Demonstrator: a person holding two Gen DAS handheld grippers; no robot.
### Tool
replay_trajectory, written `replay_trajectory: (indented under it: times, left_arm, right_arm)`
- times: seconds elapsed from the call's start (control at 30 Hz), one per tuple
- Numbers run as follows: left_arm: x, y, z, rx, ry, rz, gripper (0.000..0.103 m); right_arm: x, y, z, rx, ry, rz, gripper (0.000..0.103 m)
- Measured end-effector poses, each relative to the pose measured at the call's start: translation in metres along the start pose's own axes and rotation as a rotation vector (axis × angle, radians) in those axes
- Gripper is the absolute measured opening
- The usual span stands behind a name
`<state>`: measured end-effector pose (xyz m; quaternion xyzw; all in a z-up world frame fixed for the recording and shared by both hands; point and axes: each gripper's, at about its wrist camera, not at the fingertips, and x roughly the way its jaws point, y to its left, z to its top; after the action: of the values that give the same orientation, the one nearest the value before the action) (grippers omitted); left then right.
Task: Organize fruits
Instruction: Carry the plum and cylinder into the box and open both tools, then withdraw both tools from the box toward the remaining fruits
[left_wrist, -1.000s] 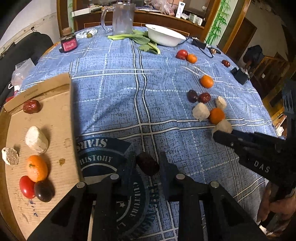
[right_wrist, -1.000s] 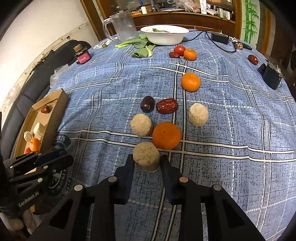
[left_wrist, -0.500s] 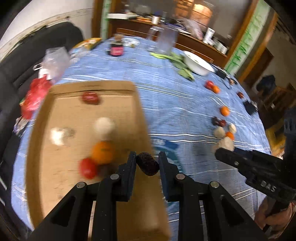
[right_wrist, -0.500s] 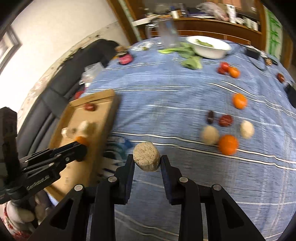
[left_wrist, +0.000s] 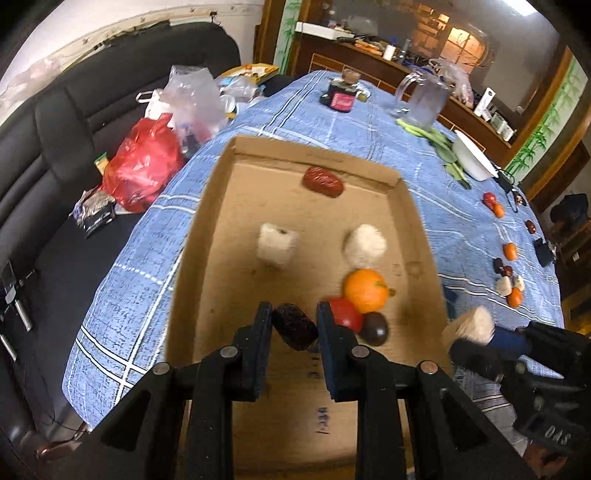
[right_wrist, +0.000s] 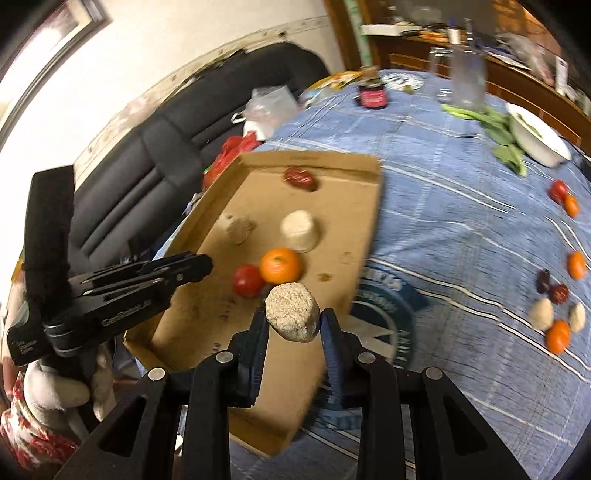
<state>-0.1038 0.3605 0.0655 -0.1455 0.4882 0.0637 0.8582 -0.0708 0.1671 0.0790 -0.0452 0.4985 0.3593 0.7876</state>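
Observation:
My left gripper is shut on a dark date and hangs over the near part of the cardboard tray. In the tray lie a red date, two pale round pieces, an orange, a red tomato and a dark plum. My right gripper is shut on a beige grainy round piece above the tray's right side. The left gripper shows at the left of the right wrist view, the right gripper at the lower right of the left wrist view.
More fruit lies loose on the blue checked tablecloth to the right. A white bowl, greens, a glass jug and a dark jar stand at the far end. A black sofa with plastic bags runs along the left.
Both grippers have swung left from the loose fruit to the tray, each keeping hold of its piece. The tray now fills the middle of both views.

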Motion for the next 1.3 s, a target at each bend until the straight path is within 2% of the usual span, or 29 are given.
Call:
replay_trajectory:
  times: [0.3,0.47,0.77,0.83,0.9,1.0,1.13,1.3]
  left_arm:
    - [0.02,0.007,0.0,0.015,0.046,0.012,0.024]
    - [0.027,0.011,0.001,0.031,0.061,0.043,0.024]
    - [0.026,0.02,0.006,0.012,0.049,0.041,0.024]
    - [0.024,0.021,0.005,0.001,0.046,0.039,0.026]
    - [0.019,0.02,0.005,-0.002,0.035,0.044,0.035]
    - [0.008,0.016,0.005,-0.002,0.013,0.063,0.037]
    - [-0.019,0.004,0.003,0.0,-0.035,0.104,0.041]
    - [-0.065,-0.032,-0.003,0.021,-0.124,0.146,0.06]
  right_arm:
    - [0.05,0.017,-0.003,-0.011,0.121,0.018,0.032]
    - [0.065,0.024,-0.005,-0.032,0.134,-0.006,0.032]
    - [0.08,0.036,-0.002,-0.073,0.132,-0.055,0.033]
    - [0.081,0.038,-0.001,-0.079,0.14,-0.059,0.036]
    - [0.077,0.038,-0.001,-0.077,0.138,-0.052,0.042]
    - [0.067,0.04,0.001,-0.075,0.113,-0.042,0.049]
    - [0.036,0.034,0.002,-0.048,0.045,-0.026,0.049]
    - [-0.012,0.016,-0.009,0.008,-0.058,-0.017,0.049]
